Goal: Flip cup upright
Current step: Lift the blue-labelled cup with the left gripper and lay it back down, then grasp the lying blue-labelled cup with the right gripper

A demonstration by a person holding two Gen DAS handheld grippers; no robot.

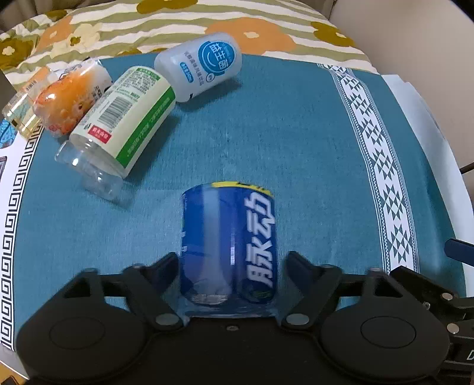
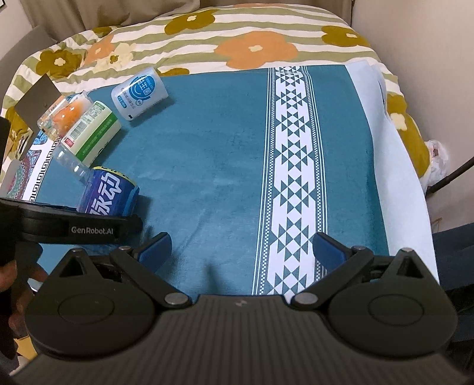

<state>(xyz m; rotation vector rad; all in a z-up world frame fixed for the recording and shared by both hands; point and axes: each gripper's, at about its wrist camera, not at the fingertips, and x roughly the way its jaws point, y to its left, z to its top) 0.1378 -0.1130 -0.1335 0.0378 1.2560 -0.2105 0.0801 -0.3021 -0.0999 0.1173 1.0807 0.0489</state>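
A cup with a blue label and white characters [image 1: 229, 242] lies on its side on the teal cloth [image 1: 296, 148], its yellow-edged end pointing away from me. My left gripper [image 1: 232, 257] is open, one black finger on each side of the cup's near end. The left finger is against the cup and the right one is a little apart from it. In the right wrist view the same blue cup [image 2: 109, 198] shows at the left, behind the left gripper's black housing [image 2: 74, 228]. My right gripper [image 2: 243, 247], with blue pads, hovers open over bare cloth and holds nothing.
More cups lie on their sides at the far left: a green-and-white labelled one [image 1: 118, 118], an orange one [image 1: 65, 100] and a pale blue one [image 1: 201, 66]. A flowered quilt [image 1: 177, 26] lies beyond the cloth. A white patterned band [image 2: 296, 177] runs down the cloth at the right.
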